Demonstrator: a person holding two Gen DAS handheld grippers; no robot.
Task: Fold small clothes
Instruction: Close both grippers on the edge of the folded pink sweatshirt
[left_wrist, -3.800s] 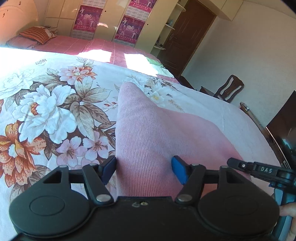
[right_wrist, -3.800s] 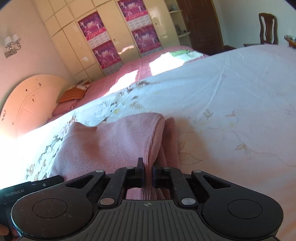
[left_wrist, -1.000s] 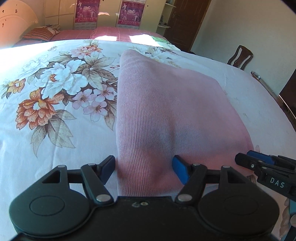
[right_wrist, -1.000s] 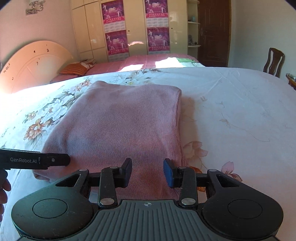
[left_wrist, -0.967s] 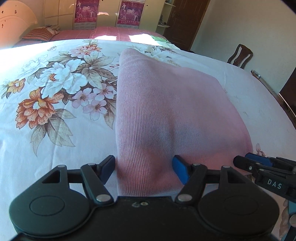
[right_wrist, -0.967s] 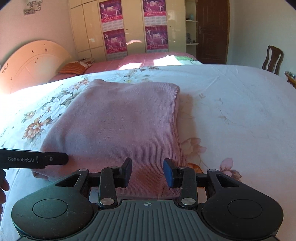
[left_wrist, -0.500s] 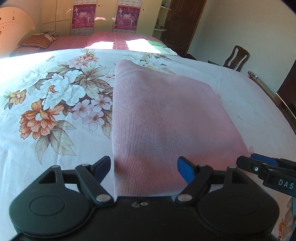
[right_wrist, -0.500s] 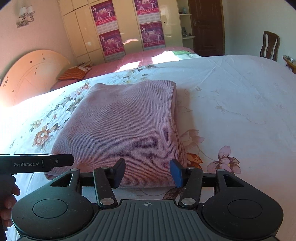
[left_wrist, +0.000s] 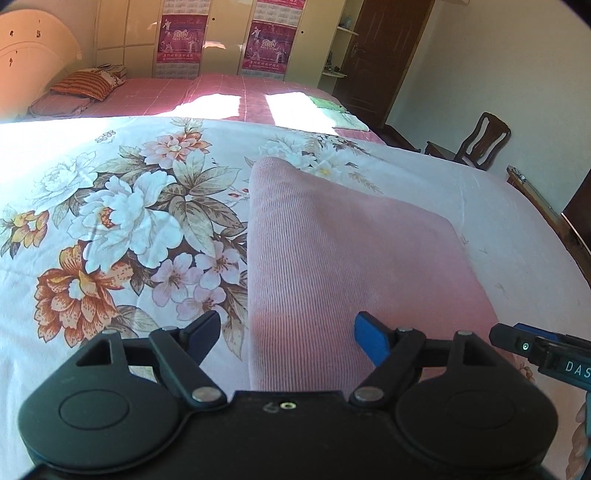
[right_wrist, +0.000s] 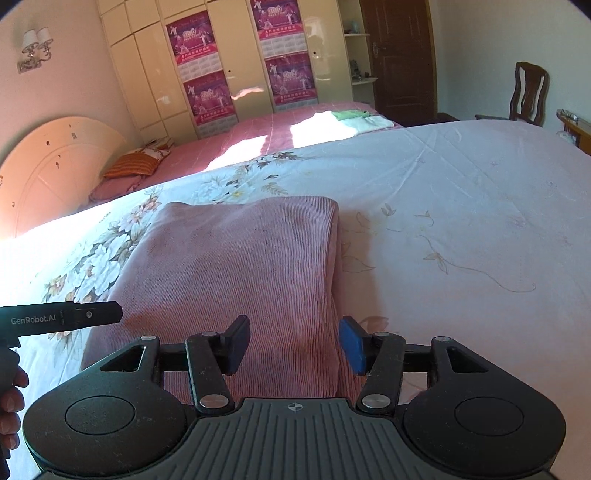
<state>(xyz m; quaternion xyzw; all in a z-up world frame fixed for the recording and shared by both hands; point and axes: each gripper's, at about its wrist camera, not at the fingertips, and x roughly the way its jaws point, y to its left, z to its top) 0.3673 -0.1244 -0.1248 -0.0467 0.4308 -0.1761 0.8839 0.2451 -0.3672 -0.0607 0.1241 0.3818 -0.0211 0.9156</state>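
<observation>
The pink garment (right_wrist: 236, 280) lies folded flat on the floral bed sheet (left_wrist: 110, 221). Left tongs (left_wrist: 286, 338) and right tongs (right_wrist: 293, 345) stand open and hold nothing — lift both away straight, without catching the near edge.

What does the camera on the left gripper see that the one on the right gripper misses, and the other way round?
Only the left wrist view shows the large orange and white flower print close up, left of the garment. Only the right wrist view shows the wall lamp and the plain, lightly printed stretch of bedsheet right of the garment. Both show the folded pink garment lying flat, a wooden chair, the posters, and each view's own gripper, left gripper and right gripper, open, jaws just opened, gripping nothing.
</observation>
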